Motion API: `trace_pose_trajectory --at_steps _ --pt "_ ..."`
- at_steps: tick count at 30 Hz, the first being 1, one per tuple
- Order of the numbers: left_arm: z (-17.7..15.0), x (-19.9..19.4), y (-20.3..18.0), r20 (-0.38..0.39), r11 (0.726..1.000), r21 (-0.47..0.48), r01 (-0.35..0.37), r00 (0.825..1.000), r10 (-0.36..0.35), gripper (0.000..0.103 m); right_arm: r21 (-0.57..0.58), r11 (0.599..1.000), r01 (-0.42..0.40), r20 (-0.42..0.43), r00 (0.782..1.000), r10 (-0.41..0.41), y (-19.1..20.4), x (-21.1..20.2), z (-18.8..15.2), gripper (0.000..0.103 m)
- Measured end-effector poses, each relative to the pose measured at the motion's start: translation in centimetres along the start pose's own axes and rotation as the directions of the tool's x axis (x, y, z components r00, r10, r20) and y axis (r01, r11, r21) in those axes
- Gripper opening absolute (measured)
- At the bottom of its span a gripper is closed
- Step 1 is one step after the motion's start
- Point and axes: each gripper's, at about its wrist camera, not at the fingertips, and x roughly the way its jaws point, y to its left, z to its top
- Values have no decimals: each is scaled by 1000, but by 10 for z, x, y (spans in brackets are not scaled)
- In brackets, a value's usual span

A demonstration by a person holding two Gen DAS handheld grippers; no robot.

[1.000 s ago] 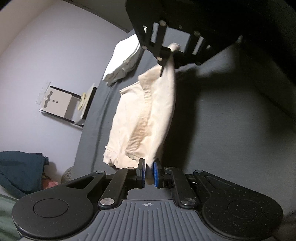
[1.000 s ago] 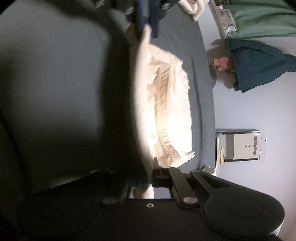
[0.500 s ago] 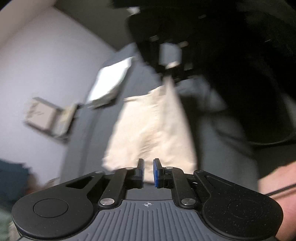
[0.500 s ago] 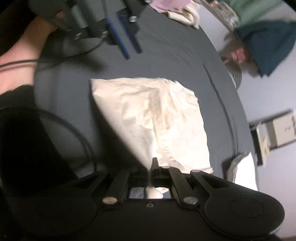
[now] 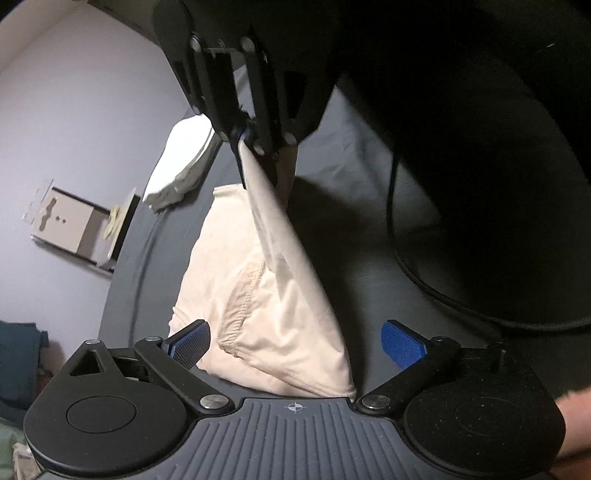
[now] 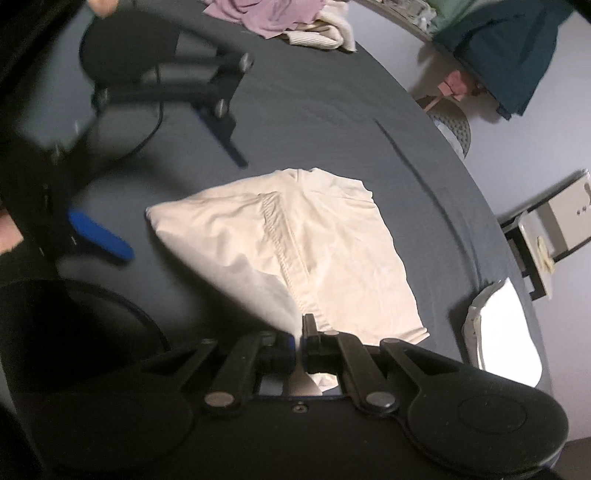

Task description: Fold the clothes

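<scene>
A cream garment [image 5: 280,295] lies folded on a dark grey bed sheet [image 5: 369,258]; it also shows in the right wrist view [image 6: 295,243]. My left gripper [image 5: 295,343] is open, its blue pads [image 5: 402,349] wide apart on either side of the garment's near corner, holding nothing. It also shows in the right wrist view [image 6: 166,192], blurred. My right gripper [image 6: 298,345] is shut on one corner of the garment and lifts that corner off the sheet. It shows from the front in the left wrist view [image 5: 255,144], with the cloth hanging from it.
A folded white cloth [image 6: 506,332] lies at the sheet's edge by a small stand [image 6: 546,236]. A pile of lilac and cream clothes [image 6: 288,18] lies at the far side. A dark teal garment [image 6: 509,48] hangs by the wall. A black cable [image 5: 443,295] runs over the sheet.
My left gripper has opened and let go of the garment's corner. The garment has come down onto the sheet. My right gripper still grips its corner.
</scene>
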Motion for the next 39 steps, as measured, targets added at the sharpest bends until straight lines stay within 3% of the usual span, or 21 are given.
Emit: trace_pose_trajectory --at_steps 1,3,4,7,9,11,14,18,21,24,29,34,39 --pt "1 3 -4 -11 1000 20 -14 1000 14 95 6 1000 1 3 1000 -1 -1 -1 1 4" --pt "3 10 -14 -39 996 75 -40 998 43 77 15 1000 4 8 1000 -4 -3 -3 1 4" --pt "3 14 -19 -59 995 87 -52 997 57 64 19 1000 6 11 1000 -6 -4 -3 2 4" --pt "5 19 -26 -80 991 80 -107 990 113 62 34 999 4 19 1000 -5 -5 -6 2 4" --pt "5 20 -32 -100 985 109 -132 985 143 50 41 999 4 20 1000 -5 -6 -6 2 4" --pt "2 21 -38 -120 980 138 -141 980 157 24 39 999 4 18 1000 -4 -5 -7 0 4" --pt "-4 16 -37 -131 983 142 -119 982 138 6 25 1000 -1 12 1000 1 -4 -9 -2 4" --pt "-7 3 -25 -140 980 166 -113 981 137 6 -45 999 -11 1 1000 11 6 -10 -6 4" --pt "-3 -20 -3 -139 989 138 -52 988 71 6 -134 991 -16 -4 1000 15 17 -11 -10 4" --pt "2 -34 23 -133 991 131 -25 990 42 6 -150 988 -45 -1 999 46 16 -13 -13 4" --pt "14 -17 70 -132 986 159 41 991 -20 6 -22 992 -126 0 992 127 -21 -3 -10 4" --pt "18 26 116 -152 978 183 104 985 -77 6 161 963 -215 15 976 215 -84 24 -6 4" --pt "17 71 141 -213 946 184 266 951 -226 6 261 909 -325 45 945 325 -140 50 -1 5"
